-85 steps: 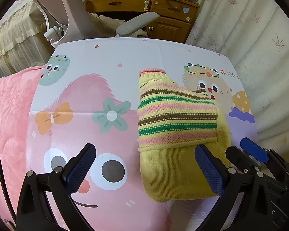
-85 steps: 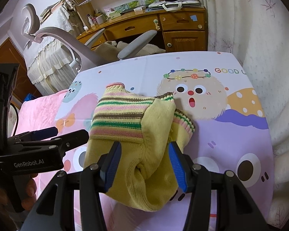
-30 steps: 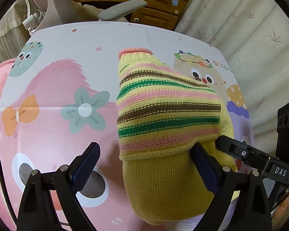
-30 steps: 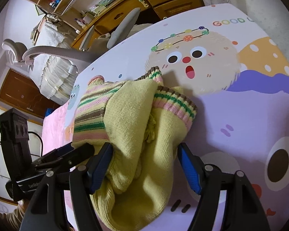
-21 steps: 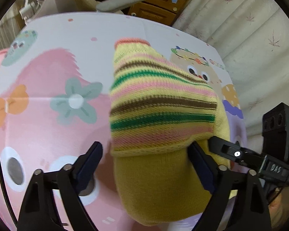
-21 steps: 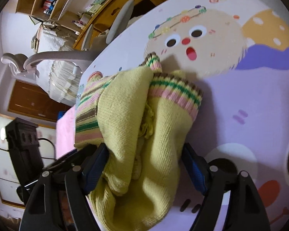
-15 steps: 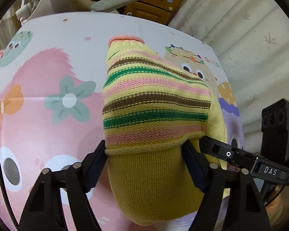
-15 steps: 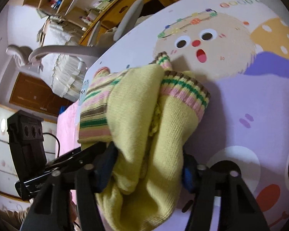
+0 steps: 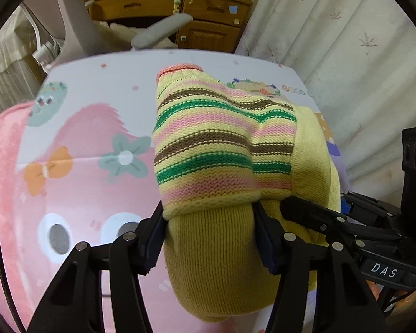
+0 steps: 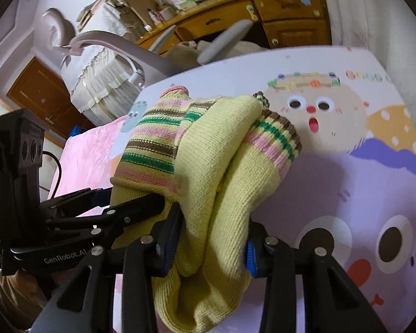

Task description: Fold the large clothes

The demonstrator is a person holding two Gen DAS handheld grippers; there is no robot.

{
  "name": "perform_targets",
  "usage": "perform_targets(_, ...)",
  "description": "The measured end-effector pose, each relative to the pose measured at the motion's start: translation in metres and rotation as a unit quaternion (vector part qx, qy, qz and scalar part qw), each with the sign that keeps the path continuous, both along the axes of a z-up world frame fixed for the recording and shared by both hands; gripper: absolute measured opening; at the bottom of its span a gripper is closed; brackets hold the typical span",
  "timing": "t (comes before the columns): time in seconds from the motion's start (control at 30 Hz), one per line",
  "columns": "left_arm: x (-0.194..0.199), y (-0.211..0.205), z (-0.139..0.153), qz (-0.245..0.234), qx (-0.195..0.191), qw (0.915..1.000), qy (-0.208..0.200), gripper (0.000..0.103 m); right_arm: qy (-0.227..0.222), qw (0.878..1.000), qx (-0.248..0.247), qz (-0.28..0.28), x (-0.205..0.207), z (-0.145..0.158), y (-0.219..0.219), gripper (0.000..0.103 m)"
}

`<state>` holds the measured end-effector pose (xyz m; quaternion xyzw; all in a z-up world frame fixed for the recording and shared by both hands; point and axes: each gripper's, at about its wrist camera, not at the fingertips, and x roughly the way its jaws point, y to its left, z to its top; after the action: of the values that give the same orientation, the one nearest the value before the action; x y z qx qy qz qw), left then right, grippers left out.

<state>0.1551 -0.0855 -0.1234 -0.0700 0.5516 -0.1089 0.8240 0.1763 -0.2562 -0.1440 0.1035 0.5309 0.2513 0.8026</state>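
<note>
While both hand-held grippers are clamping it, we are holding the folded sweater over the cartoon mat.
We are pinching its plain yellow end with the left hand-held gripper and right hand-held gripper side by side; soft, thick knit, probably light and floppy, so we are gripping through all layers.

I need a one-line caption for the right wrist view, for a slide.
Right gripper and left gripper both clamp the folded yellow striped sweater above the cartoon-printed mat.
</note>
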Motion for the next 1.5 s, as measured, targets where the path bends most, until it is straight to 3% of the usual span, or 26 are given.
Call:
perform_targets(0.3, -0.028, 0.025, 0.069, 0.026, 0.023, 0.9984, -0.045, 0.056, -0.063, 0.997, 0.007, 0.033, -0.017, 0.059, 0.023, 0.039)
perform_targets(0.57, -0.015, 0.065, 0.088, 0.059, 0.045, 0.9958, -0.053, 0.056, -0.072, 0.995, 0.011, 0.061, 0.005, 0.072, 0.069, 0.039)
perform_targets(0.77, 0.02, 0.098, 0.055, 0.054, 0.038, 0.9969, -0.044, 0.056, -0.06, 0.997, 0.005, 0.046, 0.032, 0.054, 0.1, 0.039)
perform_targets(0.97, 0.047, 0.11, -0.008, 0.041, 0.049, 0.9979, -0.013, 0.056, -0.004, 1.0, 0.013, 0.018, 0.06, -0.014, 0.117, 0.039)
perform_targets(1.1, 0.056, 0.121, -0.042, 0.046, 0.036, 0.9983, 0.005, 0.057, 0.017, 1.0, 0.012, 0.001, 0.065, -0.049, 0.124, 0.039)
perform_targets(1.23, 0.056, 0.129, -0.05, 0.048, 0.016, 0.9987, -0.003, 0.06, 0.001, 1.0, 0.001, -0.006, 0.06, -0.054, 0.13, 0.043)
perform_targets(1.3, 0.057, 0.132, -0.052, 0.048, 0.01, 0.9988, 0.001, 0.065, 0.004, 1.0, -0.011, -0.008, 0.059, -0.053, 0.13, 0.051)
perform_targets(1.5, 0.053, 0.125, -0.044, 0.022, 0.044, 0.9987, -0.012, 0.069, -0.018, 0.997, -0.077, -0.012, 0.056, -0.036, 0.129, 0.061)
